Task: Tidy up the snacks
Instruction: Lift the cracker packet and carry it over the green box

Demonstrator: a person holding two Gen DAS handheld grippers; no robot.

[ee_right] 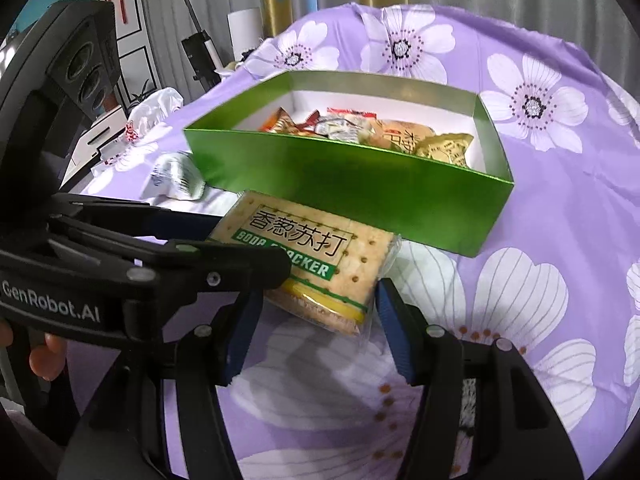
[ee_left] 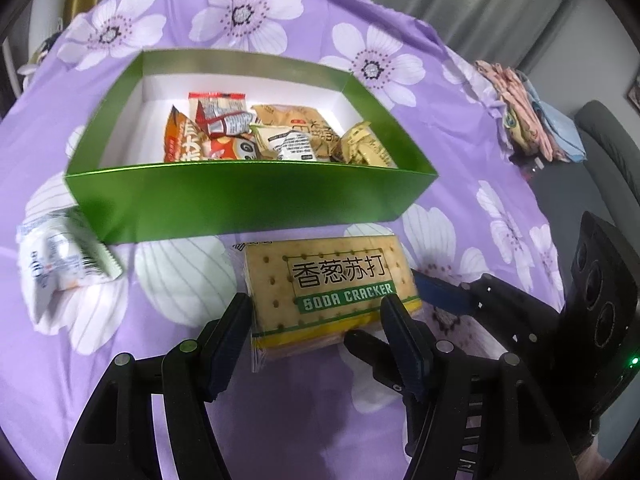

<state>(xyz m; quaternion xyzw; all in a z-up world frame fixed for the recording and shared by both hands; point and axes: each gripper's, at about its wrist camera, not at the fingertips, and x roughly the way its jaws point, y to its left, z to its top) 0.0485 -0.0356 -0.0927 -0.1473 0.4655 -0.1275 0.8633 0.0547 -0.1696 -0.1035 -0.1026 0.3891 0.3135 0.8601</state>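
Observation:
A soda cracker packet (ee_left: pixel 328 284) lies on the purple flowered cloth just in front of a green box (ee_left: pixel 248 196). The box holds several snack packets (ee_left: pixel 272 136). My left gripper (ee_left: pixel 320 320) is open, its fingers on either side of the packet's near end. My right gripper (ee_right: pixel 316 312) is also open around the same packet (ee_right: pixel 316 256), coming in from the right; its blue-padded fingers (ee_left: pixel 440 292) show in the left wrist view. A white wrapped snack (ee_left: pixel 68 260) lies left of the box, also in the right wrist view (ee_right: pixel 180 180).
The green box (ee_right: pixel 360 196) stands mid-table. Folded cloths (ee_left: pixel 532 120) lie at the table's far right edge. A grey chair (ee_left: pixel 608 140) is beyond the right edge. White furniture and bags (ee_right: pixel 152 108) stand past the left edge.

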